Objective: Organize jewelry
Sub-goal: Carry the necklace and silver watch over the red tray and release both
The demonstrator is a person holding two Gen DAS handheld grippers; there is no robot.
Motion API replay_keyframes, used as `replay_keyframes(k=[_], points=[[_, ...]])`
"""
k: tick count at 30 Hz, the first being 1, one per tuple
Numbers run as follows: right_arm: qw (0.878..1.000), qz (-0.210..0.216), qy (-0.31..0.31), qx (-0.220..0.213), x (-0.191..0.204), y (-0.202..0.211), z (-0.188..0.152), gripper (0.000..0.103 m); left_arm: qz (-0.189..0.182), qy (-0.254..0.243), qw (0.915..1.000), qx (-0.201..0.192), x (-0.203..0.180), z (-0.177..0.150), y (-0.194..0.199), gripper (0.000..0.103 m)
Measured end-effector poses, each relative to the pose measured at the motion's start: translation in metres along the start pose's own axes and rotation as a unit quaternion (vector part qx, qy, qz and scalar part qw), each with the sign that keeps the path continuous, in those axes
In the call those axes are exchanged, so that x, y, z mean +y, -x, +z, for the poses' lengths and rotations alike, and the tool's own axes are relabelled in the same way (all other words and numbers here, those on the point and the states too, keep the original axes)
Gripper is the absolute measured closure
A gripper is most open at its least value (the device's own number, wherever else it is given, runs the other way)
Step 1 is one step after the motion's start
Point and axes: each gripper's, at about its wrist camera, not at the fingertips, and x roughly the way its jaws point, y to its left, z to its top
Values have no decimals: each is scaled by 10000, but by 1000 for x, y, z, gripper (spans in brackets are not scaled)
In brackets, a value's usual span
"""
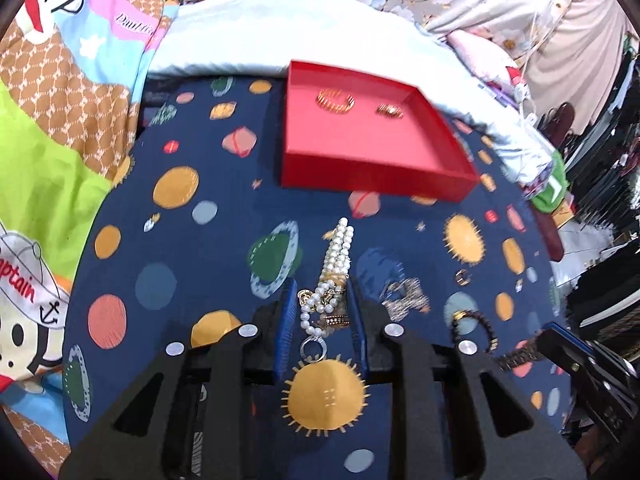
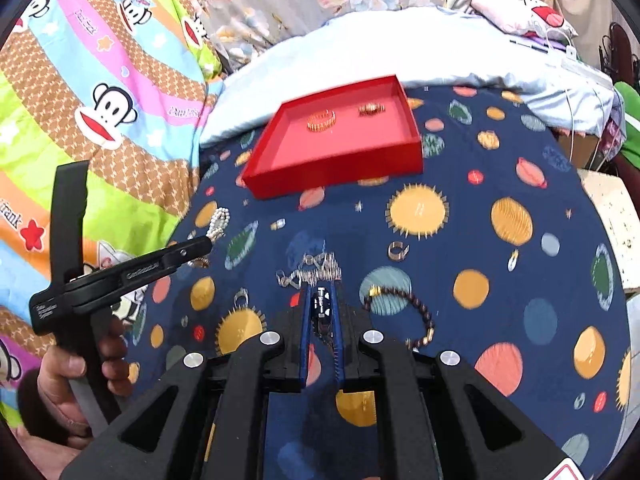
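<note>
**A:** What have I got in each hand right now?

**B:** My left gripper (image 1: 324, 312) is clamped narrow on the pearl bracelet (image 1: 338, 256), with a gold charm and a silver ring dangling below the pads. My right gripper (image 2: 320, 308) is nearly closed on a silver chain necklace (image 2: 316, 270); most of it fans out past the tips over the planet-print cloth (image 2: 500, 280)

**A:** And where does it all go?

**B:** The red tray (image 2: 256, 176), at the far side of the cloth. A gold cuff (image 2: 321, 119) and a smaller gold piece (image 2: 372, 109) already lie in it

**A:** What worries you?

**B:** The pearls hang loose from a small pinch, so I think a quick swing could slip them out short of the tray. The chain's trailing end could snag the tray's near wall, or drag the dark beaded bracelet (image 2: 412, 312) just right of it. The small ring (image 2: 398, 250) lies between me and the tray too

**A:** Anything else?

**B:** Both grippers heading to one tray could bump each other
</note>
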Motion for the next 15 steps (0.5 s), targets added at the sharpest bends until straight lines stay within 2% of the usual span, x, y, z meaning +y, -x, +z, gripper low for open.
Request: replay_keyframes(k=[7, 11, 15], points=[[9992, 51, 135, -379, 3, 9, 44, 94, -204, -136, 9995, -189, -14, 37, 14, 79], [9972, 69, 328, -676, 5, 2, 92, 94, -260, -205, 9988, -373, -21, 71, 9, 79], [9957, 155, 403, -816, 4, -20, 146, 94, -160, -315, 9980, -522, -27, 107, -9, 79]])
